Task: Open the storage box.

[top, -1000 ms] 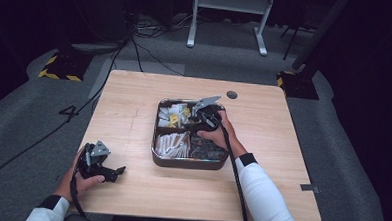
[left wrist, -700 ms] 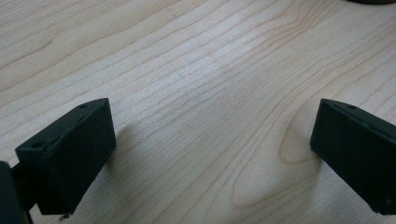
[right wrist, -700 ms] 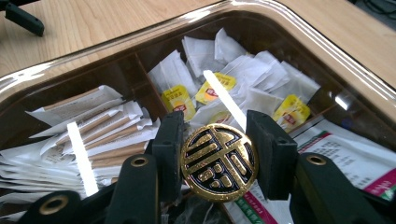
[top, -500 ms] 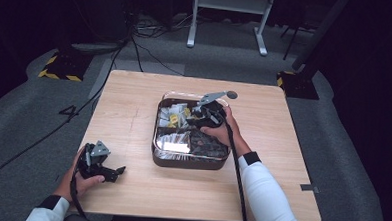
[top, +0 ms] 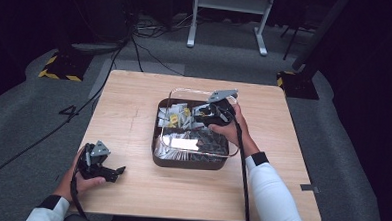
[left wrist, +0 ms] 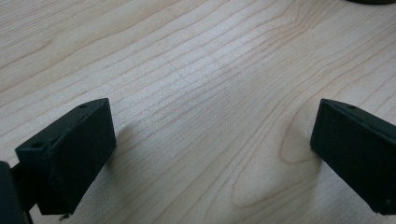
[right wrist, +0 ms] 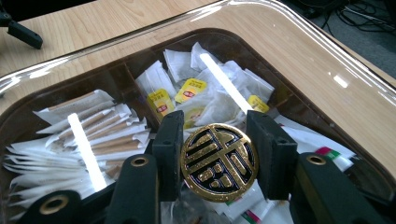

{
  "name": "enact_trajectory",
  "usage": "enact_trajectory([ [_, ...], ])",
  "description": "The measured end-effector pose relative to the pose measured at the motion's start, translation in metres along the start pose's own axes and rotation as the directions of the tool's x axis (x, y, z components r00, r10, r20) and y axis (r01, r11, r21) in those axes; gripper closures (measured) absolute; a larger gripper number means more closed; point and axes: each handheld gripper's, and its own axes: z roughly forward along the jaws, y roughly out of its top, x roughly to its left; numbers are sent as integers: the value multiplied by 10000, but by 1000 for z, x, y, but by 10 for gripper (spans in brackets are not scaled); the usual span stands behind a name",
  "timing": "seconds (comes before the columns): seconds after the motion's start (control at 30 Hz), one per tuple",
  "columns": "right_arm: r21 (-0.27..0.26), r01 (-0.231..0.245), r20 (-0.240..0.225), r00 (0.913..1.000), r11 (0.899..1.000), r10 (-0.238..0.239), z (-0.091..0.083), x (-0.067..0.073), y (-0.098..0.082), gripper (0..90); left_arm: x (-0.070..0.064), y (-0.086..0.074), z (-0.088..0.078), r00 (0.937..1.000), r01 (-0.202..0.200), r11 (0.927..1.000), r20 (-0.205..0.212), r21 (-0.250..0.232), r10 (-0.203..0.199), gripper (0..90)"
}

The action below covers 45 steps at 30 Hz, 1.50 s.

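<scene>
A dark brown box (top: 187,163) of tea bags (right wrist: 191,91) and paper sachets (right wrist: 88,126) stands mid-table. Its clear lid (top: 197,141) hangs just above it, tilted. My right gripper (top: 212,114) is shut on the lid's round black-and-gold knob (right wrist: 219,161), with the pads pressing both of its sides in the right gripper view (right wrist: 219,154). Near the front left edge my left gripper (top: 112,173) lies on the wood. Its jaws stand wide open with nothing between them in the left gripper view (left wrist: 212,154).
The light wooden table (top: 134,113) has bare room left of the box and along the front. A cable (top: 242,167) trails from the right gripper along the sleeve. Dark grey floor, cables and a white stand (top: 228,12) lie beyond the table.
The right gripper has risen with the clear lid, which now stands off the box and tilts. The left gripper has stayed where it was.
</scene>
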Motion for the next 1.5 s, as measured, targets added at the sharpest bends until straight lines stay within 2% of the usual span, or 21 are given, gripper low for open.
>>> enact_trajectory([
  [0.53,-183,-145,388,9991,9997,152,-34,-12,-13,586,0,0,0,10000,12,10000,5,-8,-12,4],
  [0.97,-210,-267,652,9975,9994,281,-54,-19,-25,586,0,0,0,10000,14,10000,3,-8,-14,4],
  [1.33,-402,-456,1026,9935,9982,495,-84,-29,-38,586,0,0,0,10000,-1,10000,12,0,1,4],
  [1.5,-333,-516,1140,9920,9981,551,-96,-34,-47,586,0,-1,-1,10000,2,10000,17,4,-2,4],
])
